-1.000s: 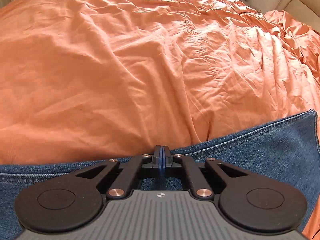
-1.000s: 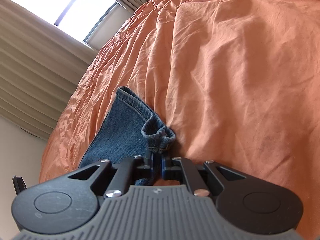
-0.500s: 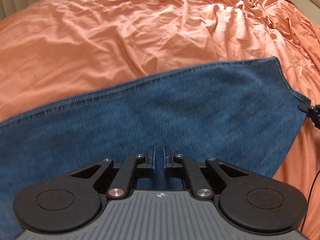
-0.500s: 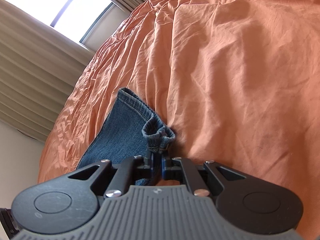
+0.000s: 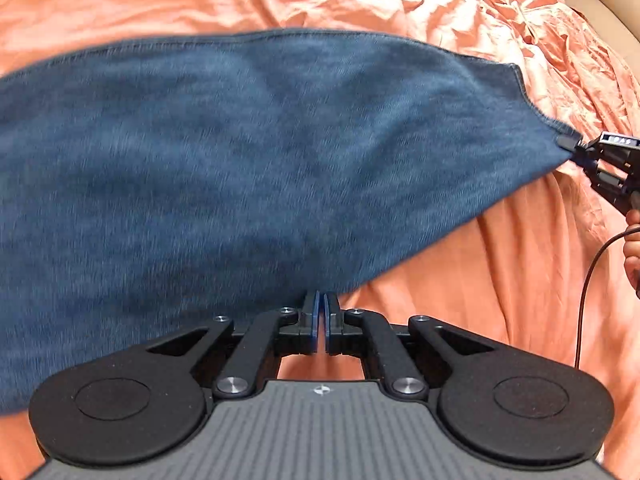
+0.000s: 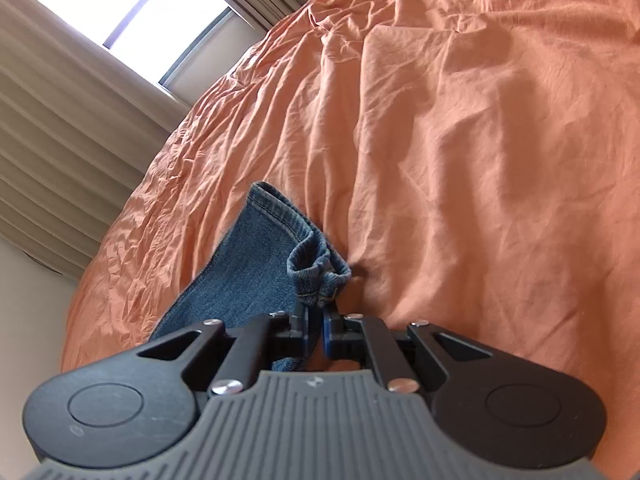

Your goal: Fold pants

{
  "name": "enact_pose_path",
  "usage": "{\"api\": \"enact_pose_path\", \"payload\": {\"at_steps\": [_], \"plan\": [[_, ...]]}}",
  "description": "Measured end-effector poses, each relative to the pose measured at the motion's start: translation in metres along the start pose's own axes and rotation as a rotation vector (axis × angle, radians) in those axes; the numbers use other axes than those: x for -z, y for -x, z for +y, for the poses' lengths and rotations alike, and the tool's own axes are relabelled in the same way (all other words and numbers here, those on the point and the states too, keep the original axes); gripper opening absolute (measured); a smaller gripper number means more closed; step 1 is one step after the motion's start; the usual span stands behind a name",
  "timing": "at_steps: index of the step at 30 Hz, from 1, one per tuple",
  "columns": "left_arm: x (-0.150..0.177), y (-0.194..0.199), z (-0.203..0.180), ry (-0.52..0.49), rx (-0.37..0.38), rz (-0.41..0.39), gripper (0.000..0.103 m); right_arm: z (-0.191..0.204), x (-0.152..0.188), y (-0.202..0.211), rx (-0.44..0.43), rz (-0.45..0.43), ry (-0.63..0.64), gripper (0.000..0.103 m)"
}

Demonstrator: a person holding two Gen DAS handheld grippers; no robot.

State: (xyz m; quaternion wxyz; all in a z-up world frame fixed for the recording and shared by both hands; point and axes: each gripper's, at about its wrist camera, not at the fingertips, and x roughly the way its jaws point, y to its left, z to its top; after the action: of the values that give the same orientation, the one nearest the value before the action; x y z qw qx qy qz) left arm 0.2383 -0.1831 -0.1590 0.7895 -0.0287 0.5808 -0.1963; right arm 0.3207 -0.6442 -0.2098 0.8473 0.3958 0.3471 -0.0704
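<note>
The blue denim pants point(image 5: 248, 160) hang stretched above the orange bed sheet point(image 5: 500, 280) in the left wrist view. My left gripper point(image 5: 321, 308) is nearly shut with a thin gap at the lower edge of the denim; whether it still pinches the cloth is unclear. My right gripper point(image 6: 316, 316) is shut on the hem corner of the pants point(image 6: 316, 276). It also shows in the left wrist view point(image 5: 570, 144), pinching the right corner of the cloth.
The wrinkled orange sheet point(image 6: 480, 160) covers the whole bed. Beige curtains point(image 6: 60, 140) and a bright window point(image 6: 132, 8) lie beyond the bed's far edge. A cable point(image 5: 592, 280) hangs from the right gripper by the person's hand point(image 5: 634, 248).
The pants have risen off the bed and swung up across the left view. The left jaws opened slightly, then closed to a thin gap. The right gripper has kept its hold on the hem.
</note>
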Motion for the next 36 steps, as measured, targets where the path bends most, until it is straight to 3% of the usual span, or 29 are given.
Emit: {"api": "enact_pose_path", "payload": {"at_steps": [3,11,16,22,28,32,36], "plan": [[0.010,0.016,0.009,0.006,0.038,-0.009,0.005,0.029,-0.007,0.022,-0.027,-0.034,0.074,0.001],[0.018,0.089,0.041,-0.006,0.007,-0.192,0.006,0.160,-0.004,0.087,-0.082,-0.151,0.445,0.001],[0.017,0.133,0.071,0.013,-0.042,-0.292,0.006,0.257,0.028,0.106,-0.104,-0.188,0.665,0.001],[0.022,0.171,0.107,0.052,-0.060,-0.380,0.006,0.348,0.089,0.103,-0.155,-0.168,0.822,0.001],[0.027,0.199,0.150,0.111,-0.054,-0.413,0.006,0.393,0.173,0.066,-0.211,-0.057,0.868,0.001],[0.033,0.199,0.174,0.162,-0.044,-0.405,0.006,0.383,0.247,0.020,-0.220,0.103,0.874,0.001],[0.040,0.194,0.199,0.219,-0.017,-0.376,0.010,0.355,0.326,-0.021,-0.162,0.291,0.948,0.001]]}}
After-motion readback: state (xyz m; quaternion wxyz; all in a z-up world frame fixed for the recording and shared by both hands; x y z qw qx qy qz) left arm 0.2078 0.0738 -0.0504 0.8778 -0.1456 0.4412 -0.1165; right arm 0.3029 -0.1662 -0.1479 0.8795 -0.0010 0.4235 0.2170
